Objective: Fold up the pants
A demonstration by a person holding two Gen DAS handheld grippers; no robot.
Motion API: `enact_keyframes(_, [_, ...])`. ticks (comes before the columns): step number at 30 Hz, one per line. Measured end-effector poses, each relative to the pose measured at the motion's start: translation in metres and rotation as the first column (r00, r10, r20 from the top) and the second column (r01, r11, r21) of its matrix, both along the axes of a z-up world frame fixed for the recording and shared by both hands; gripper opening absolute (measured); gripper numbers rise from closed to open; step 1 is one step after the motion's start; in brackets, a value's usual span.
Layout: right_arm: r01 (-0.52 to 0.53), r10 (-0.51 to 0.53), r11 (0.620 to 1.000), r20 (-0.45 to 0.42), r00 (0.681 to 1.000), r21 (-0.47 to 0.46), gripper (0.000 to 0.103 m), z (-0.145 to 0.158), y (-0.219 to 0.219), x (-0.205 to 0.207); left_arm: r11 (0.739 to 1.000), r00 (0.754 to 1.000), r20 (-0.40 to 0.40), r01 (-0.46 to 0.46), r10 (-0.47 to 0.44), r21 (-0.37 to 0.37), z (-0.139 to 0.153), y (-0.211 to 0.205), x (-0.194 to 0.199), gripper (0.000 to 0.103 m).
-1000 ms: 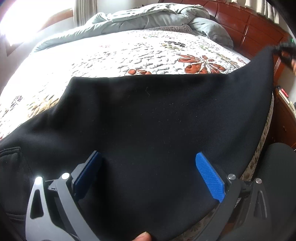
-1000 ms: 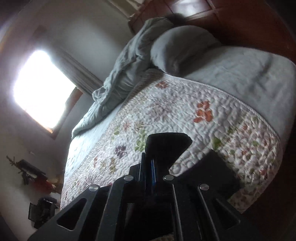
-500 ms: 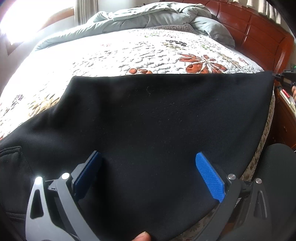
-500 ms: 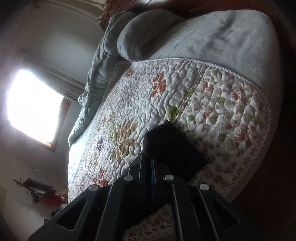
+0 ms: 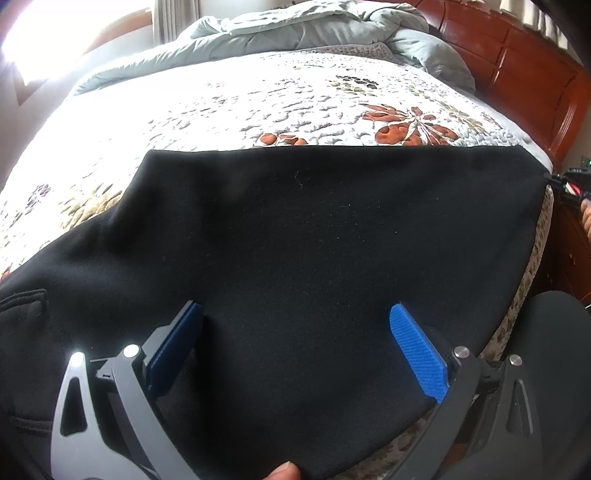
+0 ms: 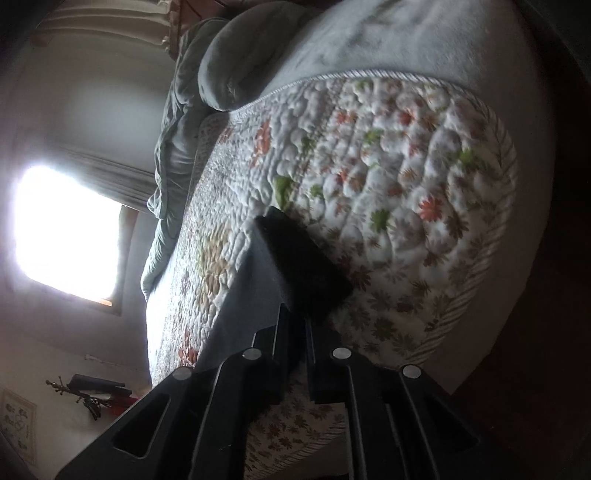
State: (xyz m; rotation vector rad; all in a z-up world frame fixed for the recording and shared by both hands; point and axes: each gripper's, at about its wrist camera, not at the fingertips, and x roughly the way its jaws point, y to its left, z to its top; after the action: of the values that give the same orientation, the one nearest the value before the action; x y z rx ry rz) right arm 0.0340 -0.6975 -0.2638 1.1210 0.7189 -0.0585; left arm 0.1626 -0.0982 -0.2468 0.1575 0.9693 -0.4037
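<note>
Black pants [image 5: 314, 240] lie spread flat across the near part of the floral quilt. My left gripper [image 5: 295, 332] is open, its blue pads [image 5: 417, 354] wide apart just above the cloth near the front edge. My right gripper [image 6: 293, 325] is shut on the far right corner of the pants [image 6: 295, 266] and holds it low at the bed's right edge; it also shows at the right edge of the left wrist view [image 5: 569, 182].
A floral quilt [image 5: 295, 99] covers the bed. A grey duvet [image 5: 295, 26] and pillow [image 6: 240, 74] lie at the head. A red-brown wooden headboard [image 5: 517, 62] and a nightstand [image 5: 569, 254] stand at the right. A bright window [image 6: 66, 229] is beyond.
My right gripper has lowered the pants corner from raised in the air down to the bed's right edge, so the far hem now lies straight. My left gripper has not moved.
</note>
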Motion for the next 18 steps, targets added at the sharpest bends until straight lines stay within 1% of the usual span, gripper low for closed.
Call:
enact_keyframes(1, [-0.007, 0.007, 1.0, -0.007, 1.0, 0.007, 0.013, -0.002, 0.0, 0.0, 1.0, 1.0, -0.003, -0.003, 0.003, -0.001, 0.001, 0.0, 0.0, 0.1])
enact_keyframes(2, [-0.021, 0.021, 1.0, -0.019, 1.0, 0.007, 0.019, -0.001, 0.0, 0.0, 1.0, 1.0, -0.007, -0.005, 0.005, -0.002, 0.002, 0.0, -0.001, 0.1])
enact_keyframes(3, [-0.029, 0.028, 0.999, -0.039, 0.999, -0.027, 0.03, 0.003, 0.001, 0.0, 1.0, 1.0, -0.015, -0.006, 0.006, -0.007, 0.004, 0.0, -0.002, 0.1])
enact_keyframes(4, [-0.046, 0.038, 0.994, -0.073, 0.997, -0.103, 0.032, 0.013, 0.0, -0.001, 1.0, 1.0, -0.019, -0.007, 0.007, -0.015, 0.006, 0.001, -0.003, 0.1])
enact_keyframes(5, [-0.058, 0.043, 0.986, -0.1, 0.994, -0.154, 0.032, 0.02, 0.0, -0.002, 1.0, 1.0, -0.024, -0.009, 0.009, -0.026, 0.008, 0.002, -0.004, 0.1])
enact_keyframes(7, [-0.1, 0.059, 0.939, -0.131, 0.99, -0.329, 0.032, 0.055, -0.005, -0.002, 0.999, 0.999, -0.032, -0.012, 0.011, -0.042, 0.013, 0.004, -0.005, 0.1])
enact_keyframes(8, [-0.127, 0.08, 0.915, -0.136, 0.987, -0.383, 0.032, 0.069, -0.005, 0.001, 0.999, 0.999, -0.03, -0.013, 0.012, -0.051, 0.017, 0.005, -0.006, 0.1])
enact_keyframes(9, [-0.179, 0.136, 0.883, -0.13, 0.982, -0.433, 0.032, 0.088, -0.006, 0.011, 0.998, 1.0, -0.028, -0.013, 0.011, -0.059, 0.021, 0.005, -0.007, 0.1])
enact_keyframes(10, [-0.233, 0.191, 0.861, -0.138, 0.972, -0.451, 0.032, 0.101, -0.006, 0.024, 0.998, 1.0, -0.025, -0.007, 0.006, -0.069, 0.024, 0.004, -0.008, 0.1])
enact_keyframes(11, [-0.322, 0.274, 0.841, -0.171, 0.946, -0.434, 0.033, 0.109, -0.006, 0.048, 0.997, 1.0, -0.023, -0.002, 0.0, -0.076, 0.027, 0.003, -0.008, 0.1])
enact_keyframes(12, [-0.382, 0.33, 0.831, -0.194, 0.924, -0.404, 0.037, 0.11, -0.008, 0.065, 0.997, 1.0, -0.022, 0.008, -0.01, -0.08, 0.029, -0.001, -0.007, 0.1])
enact_keyframes(13, [-0.43, 0.372, 0.819, -0.22, 0.902, -0.38, 0.037, 0.108, -0.01, 0.085, 0.997, 1.0, -0.02, 0.015, -0.017, -0.082, 0.031, -0.005, -0.005, 0.1])
enact_keyframes(14, [-0.463, 0.394, 0.811, -0.253, 0.884, -0.357, 0.037, 0.103, -0.012, 0.105, 0.996, 1.0, -0.02, 0.021, -0.023, -0.085, 0.033, -0.009, -0.003, 0.1])
enact_keyframes(16, [-0.488, 0.406, 0.809, -0.287, 0.867, -0.328, 0.039, 0.093, -0.015, 0.131, 0.996, 0.999, -0.027, 0.032, -0.035, -0.087, 0.033, -0.017, 0.001, 0.1])
enact_keyframes(18, [-0.525, 0.439, 0.802, -0.314, 0.842, -0.286, 0.039, 0.081, -0.014, 0.153, 0.996, 0.999, -0.036, 0.036, -0.039, -0.076, 0.03, -0.023, 0.006, 0.1])
